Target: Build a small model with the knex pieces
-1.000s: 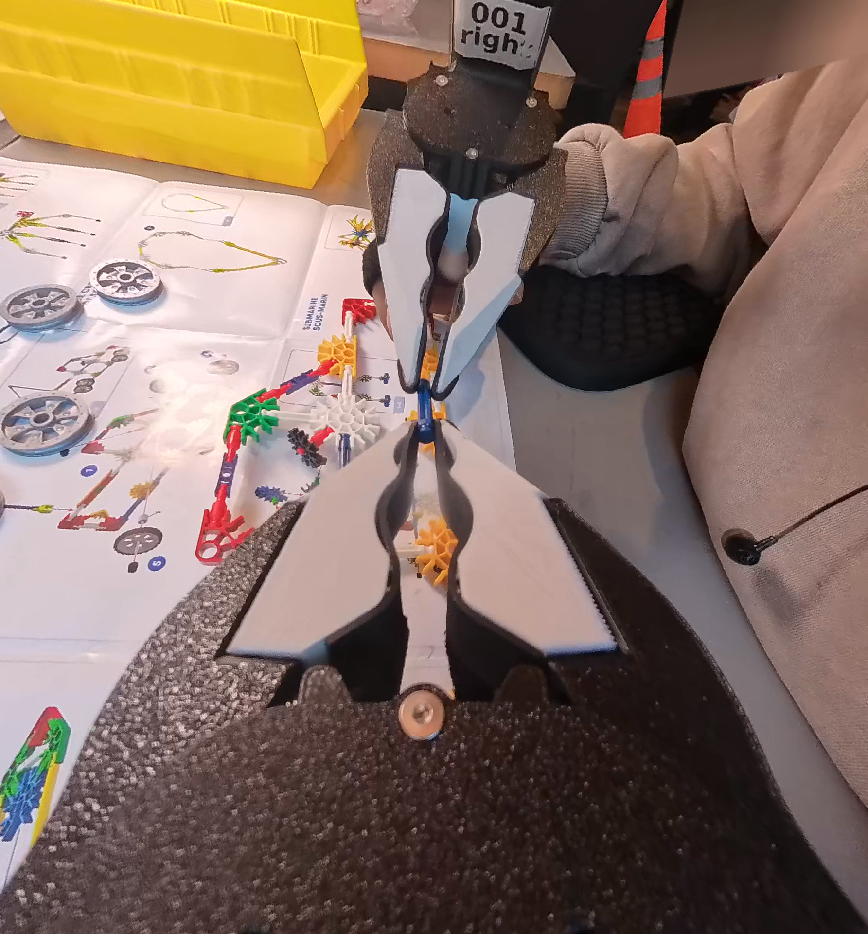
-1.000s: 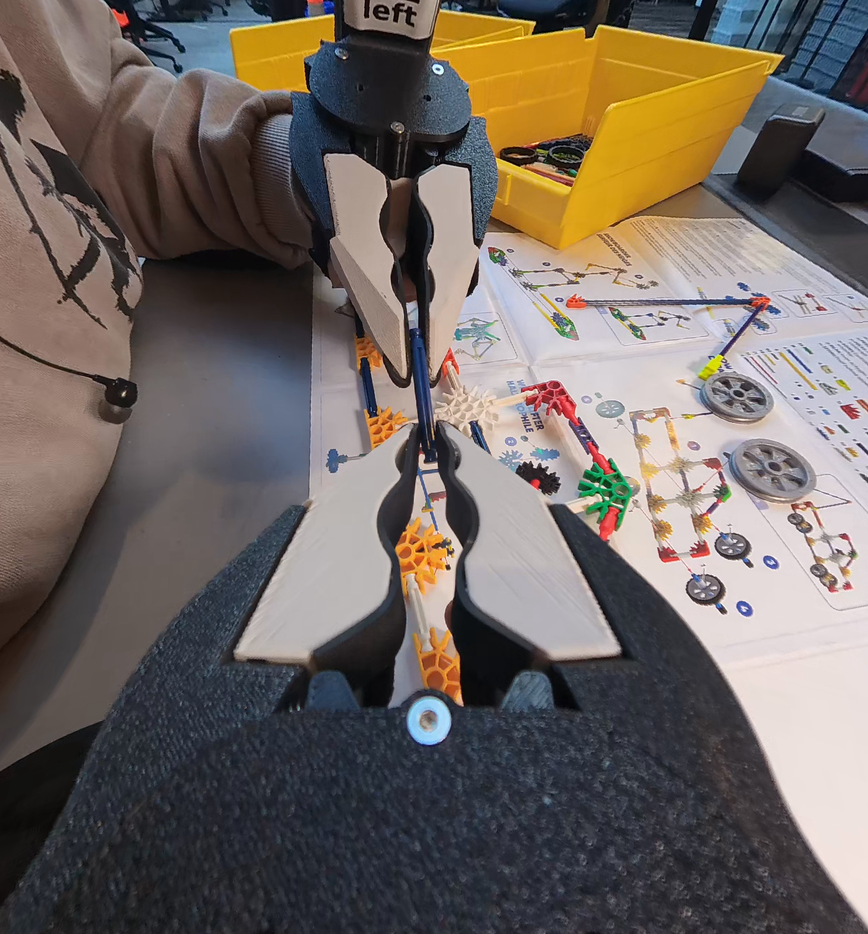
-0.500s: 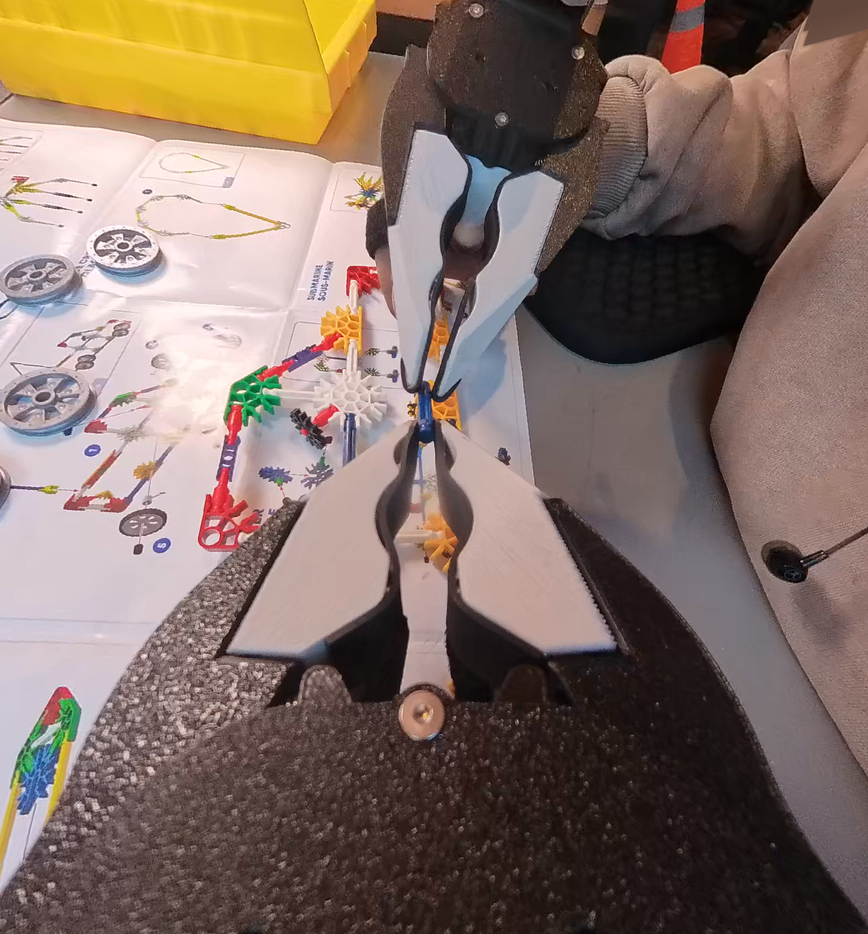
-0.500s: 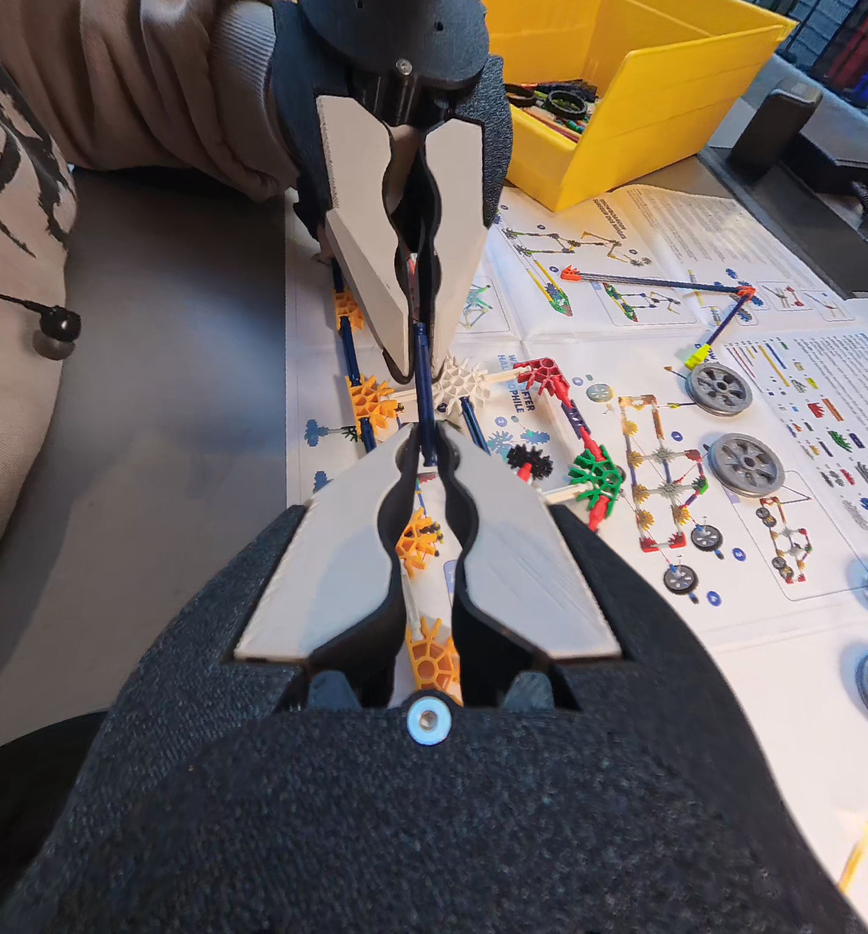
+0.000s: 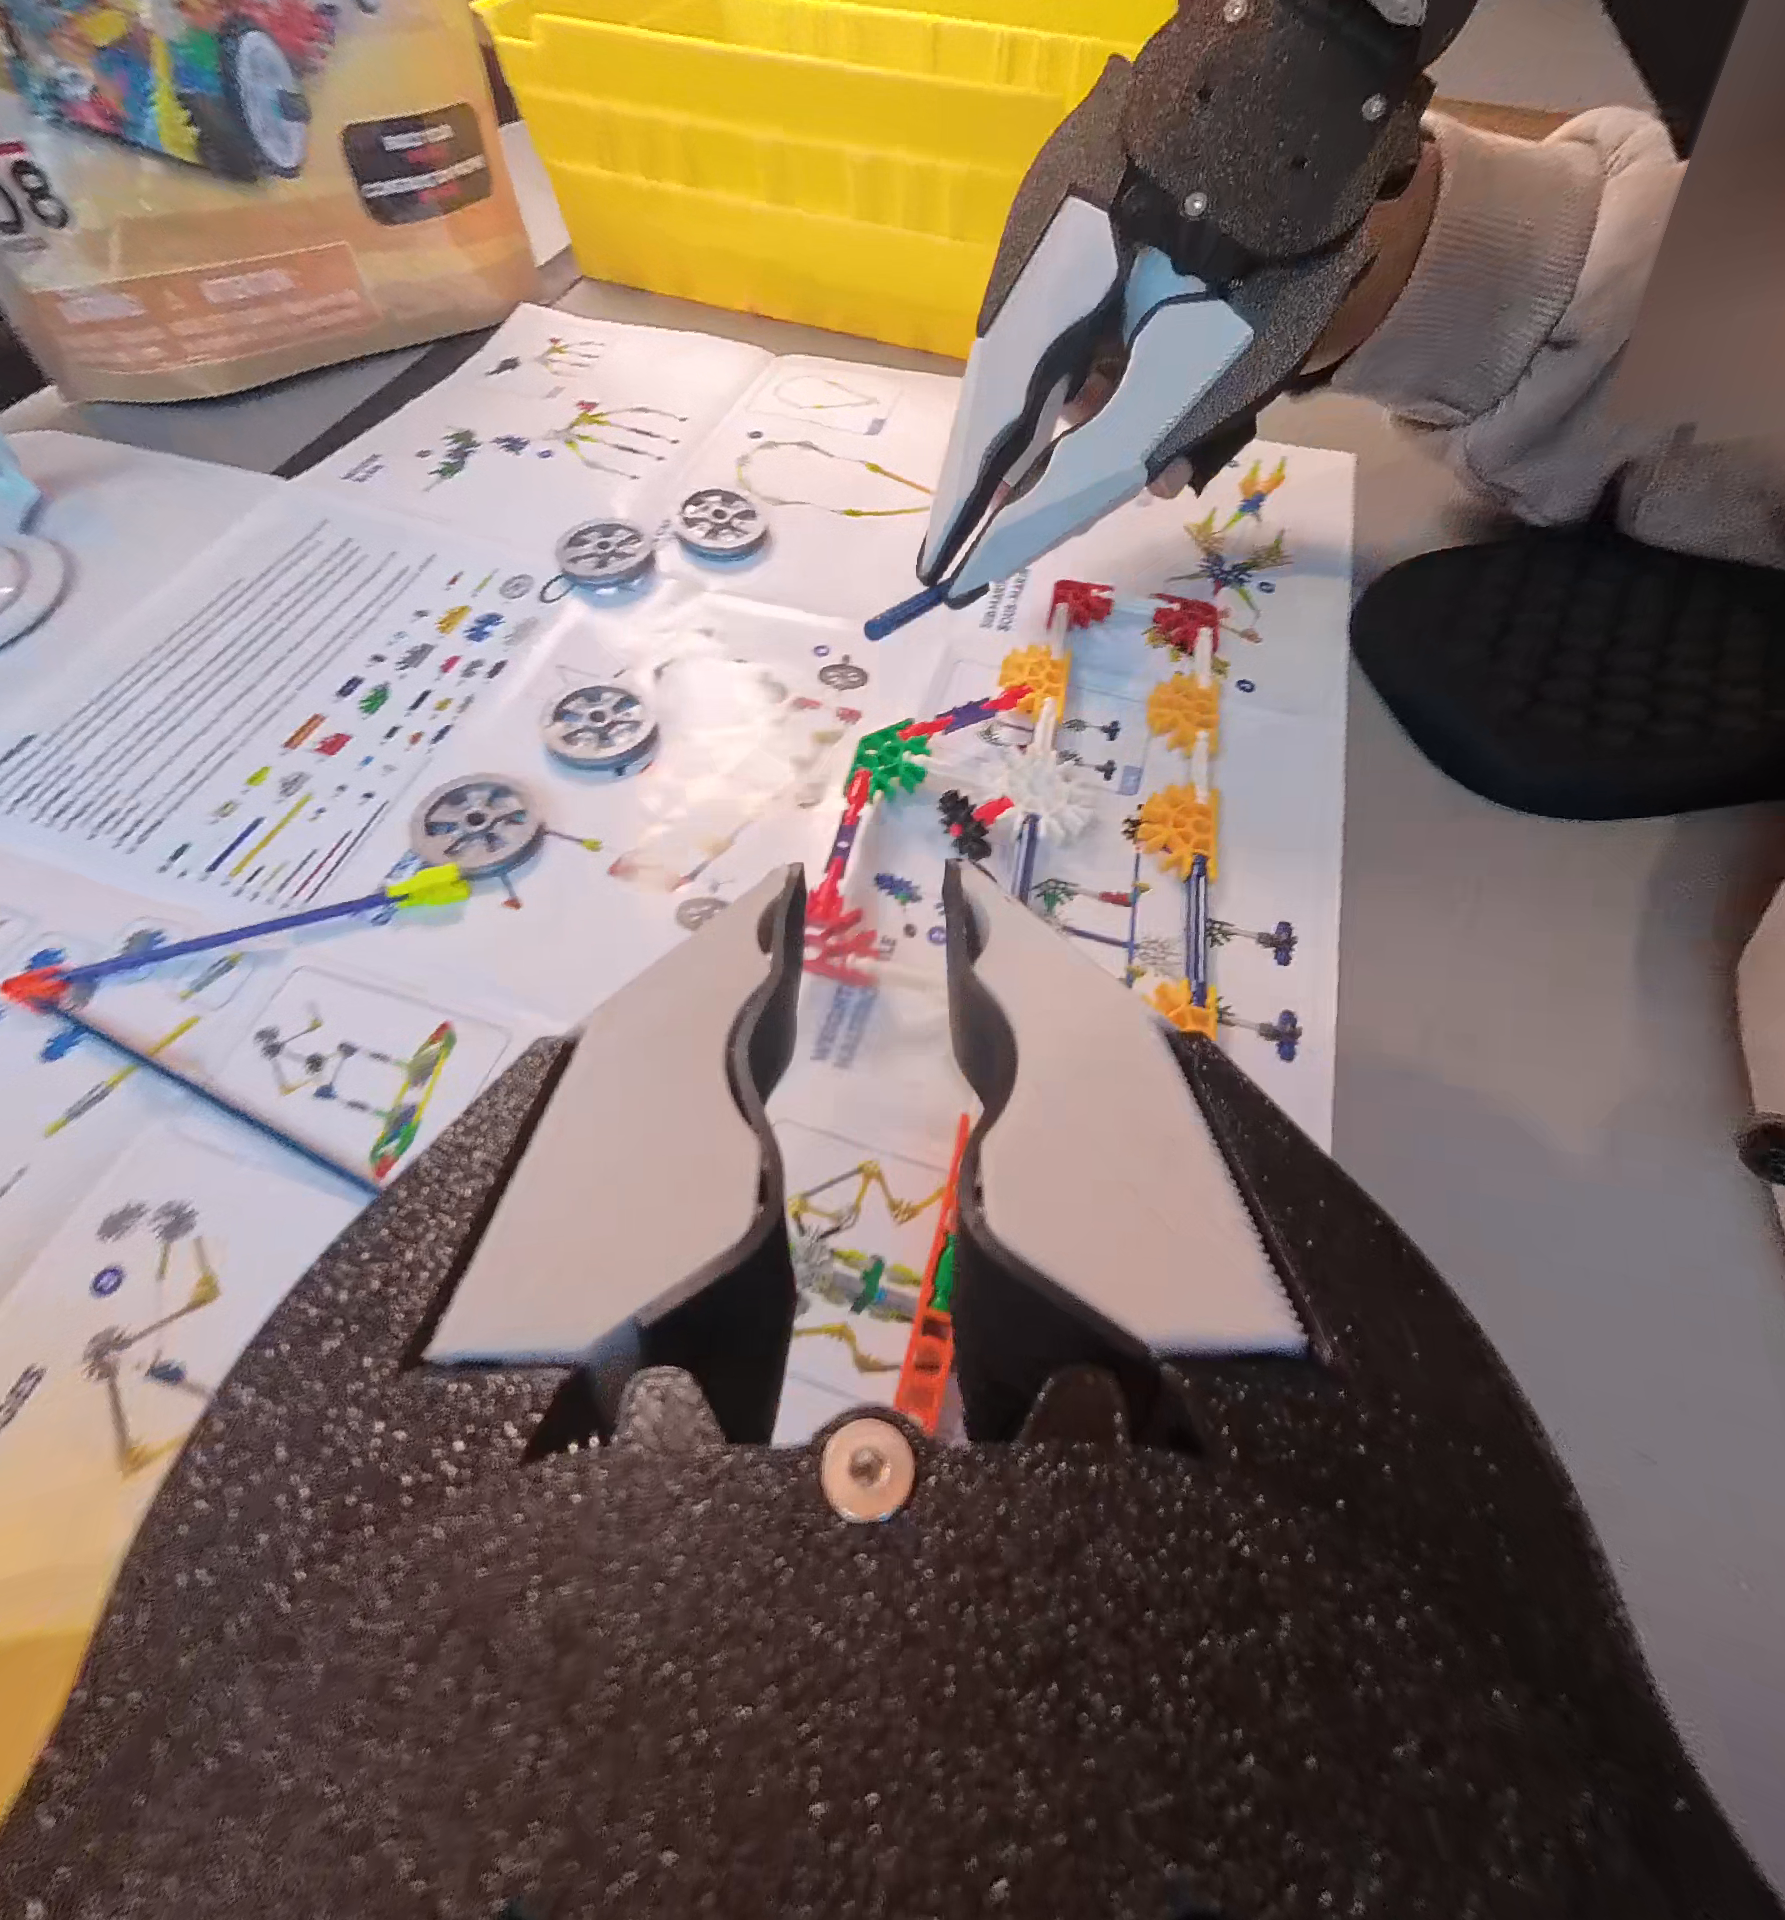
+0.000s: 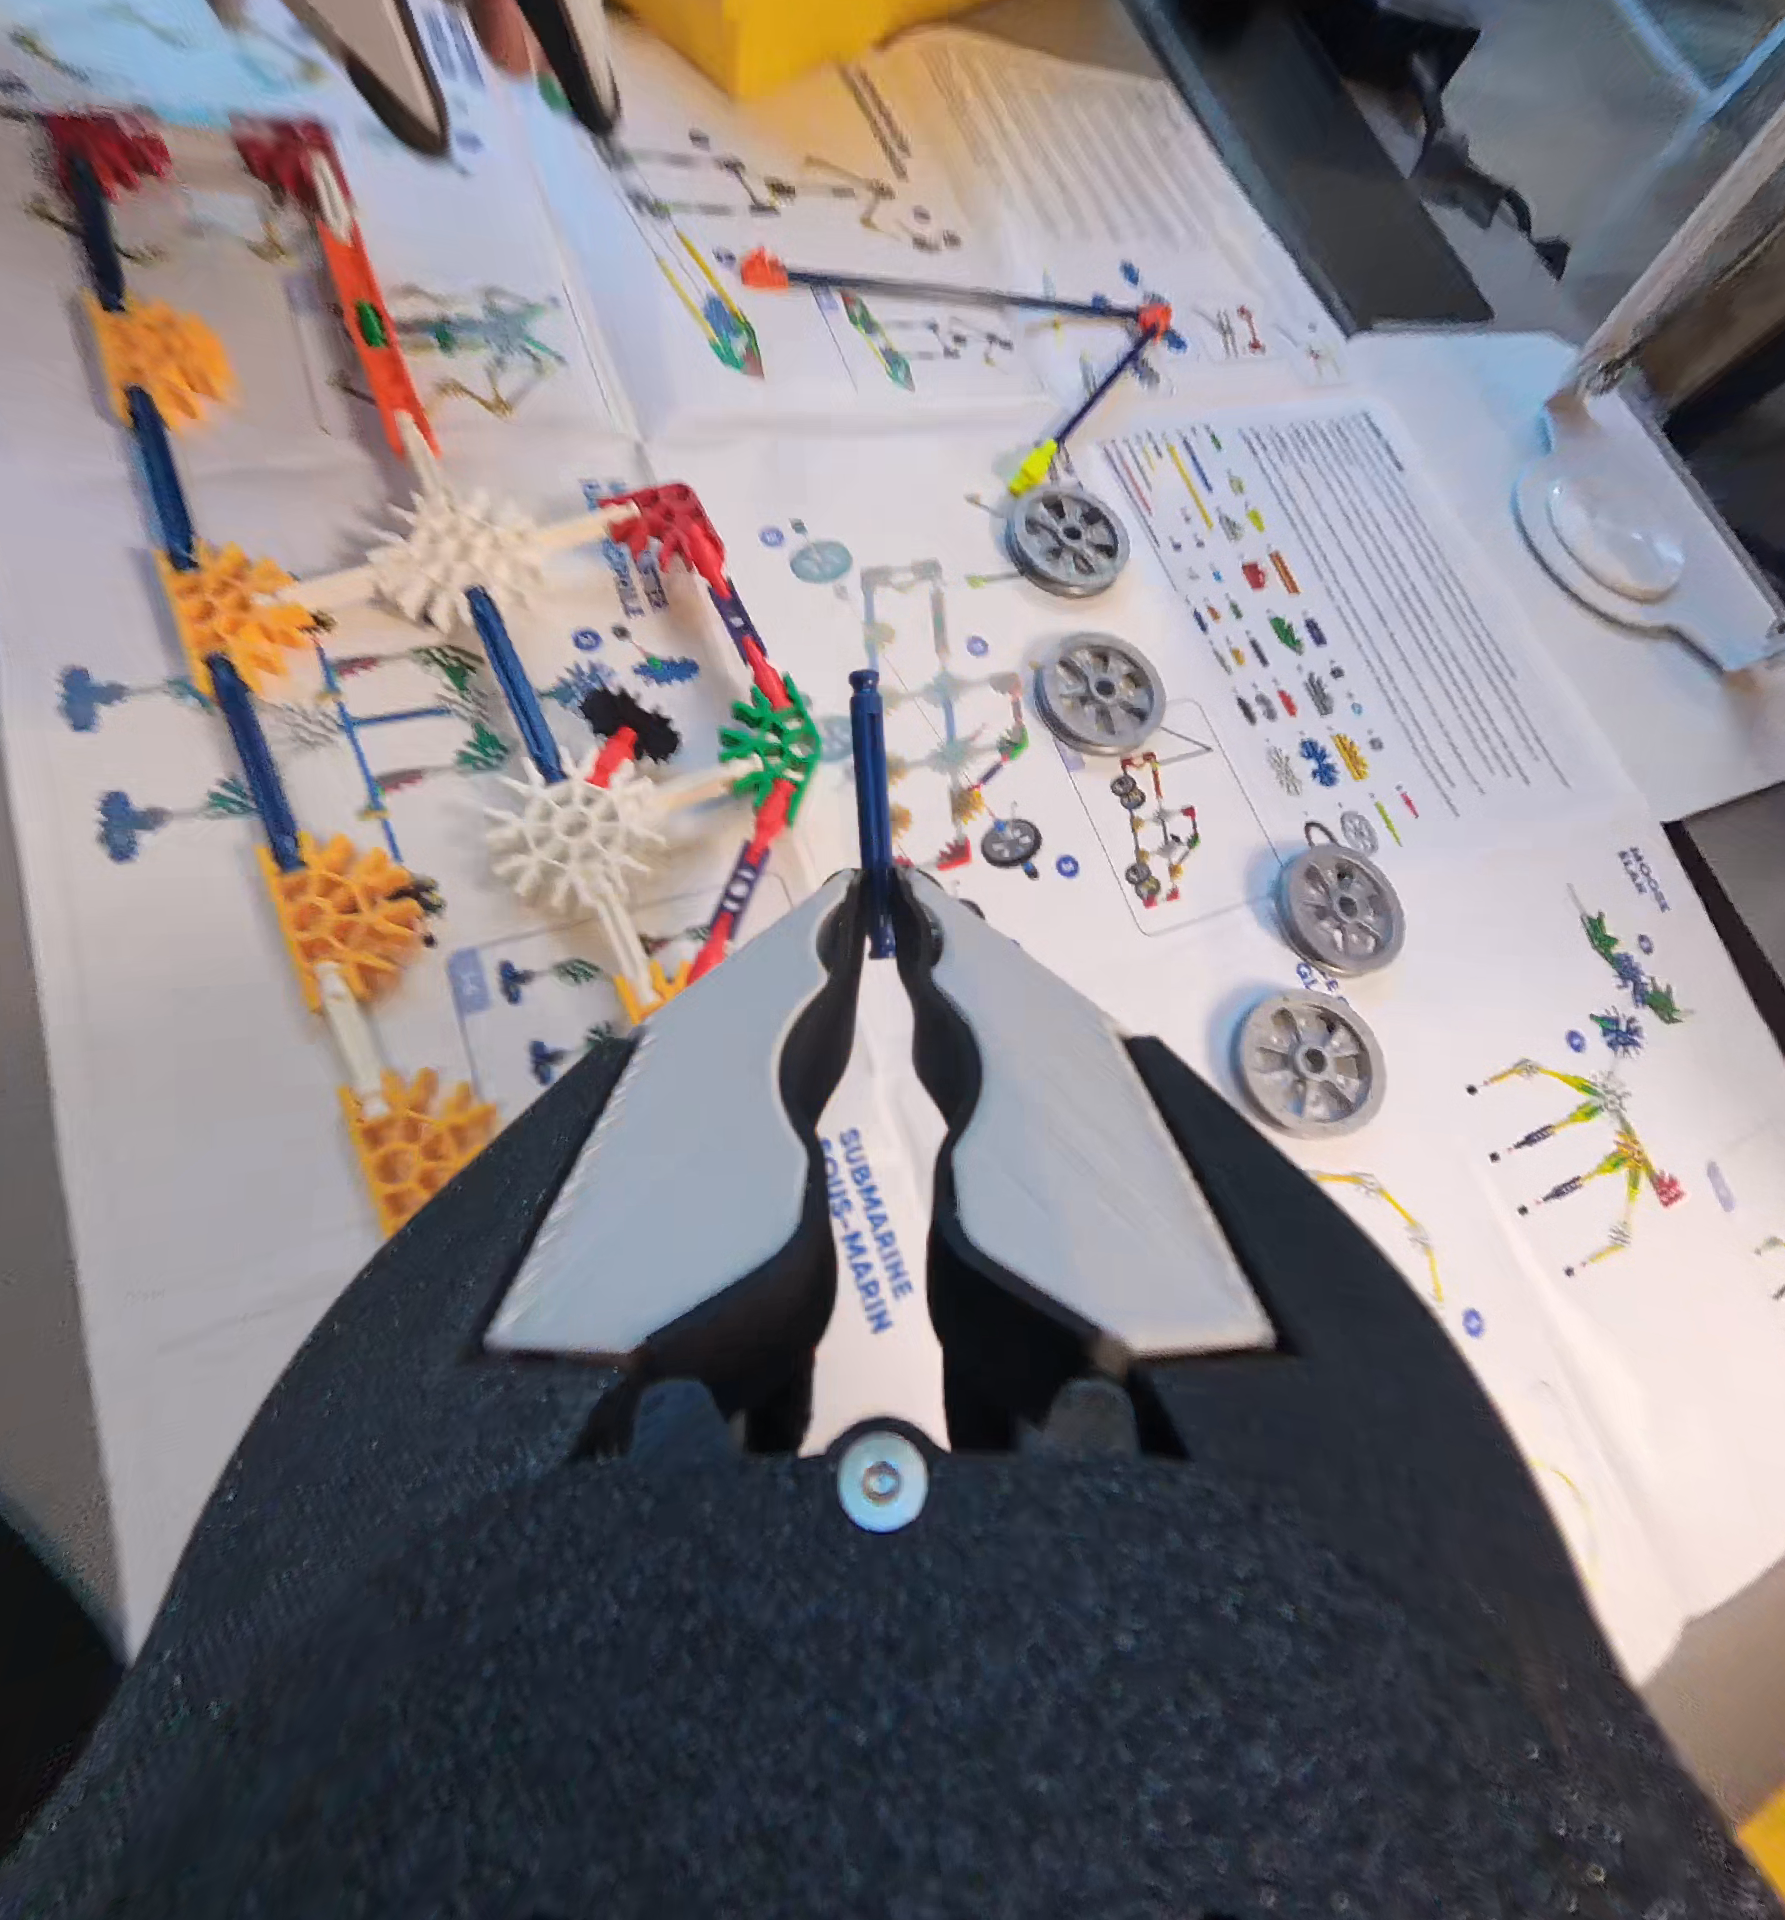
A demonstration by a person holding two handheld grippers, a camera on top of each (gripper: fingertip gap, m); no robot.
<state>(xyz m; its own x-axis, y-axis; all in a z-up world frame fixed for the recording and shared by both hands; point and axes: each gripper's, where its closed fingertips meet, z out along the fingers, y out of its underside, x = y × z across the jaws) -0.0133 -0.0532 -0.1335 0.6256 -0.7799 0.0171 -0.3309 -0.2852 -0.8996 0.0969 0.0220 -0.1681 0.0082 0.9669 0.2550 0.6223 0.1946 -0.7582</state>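
The right gripper [image 6: 875,902] is clamped on a short blue rod [image 6: 870,790]; only the rod's near end is pinched at the very tips, the rest juts forward, free in the air above the instruction sheet [image 6: 1439,665]; in the left wrist view the same rod [image 5: 903,616] is seen poking out below the right gripper [image 5: 955,582].

The left gripper [image 5: 867,904] is spread, nothing is held between its fingers [image 5: 659,1091]; it is parked above the red end of the rod-and-connector frame [image 5: 1033,790], which lies flat on the sheet on the bench [image 5: 1490,1039].

Risks, as judged:
- the grip on the rod is shallow; a pivot or slip-out is likely if a side load is applied, since little of the rod is bitten.
- the frame [image 6: 368,727] is not pinned by anything; it can be shoved across the glossy sheet by any contact, as the left gripper is open and off it.
- connector joints can be popped apart by a push from a bad angle; the white snowflake hub [image 6: 571,831] and green connector [image 6: 774,743] sit nearest the rod tip.
- grey wheels [image 6: 1101,691] lie loose just beside the rod's line; they can be knocked and rolled.
- heavy motion blur is present in the right wrist view; whether the rod tip is clear of the sheet cannot be told exactly.
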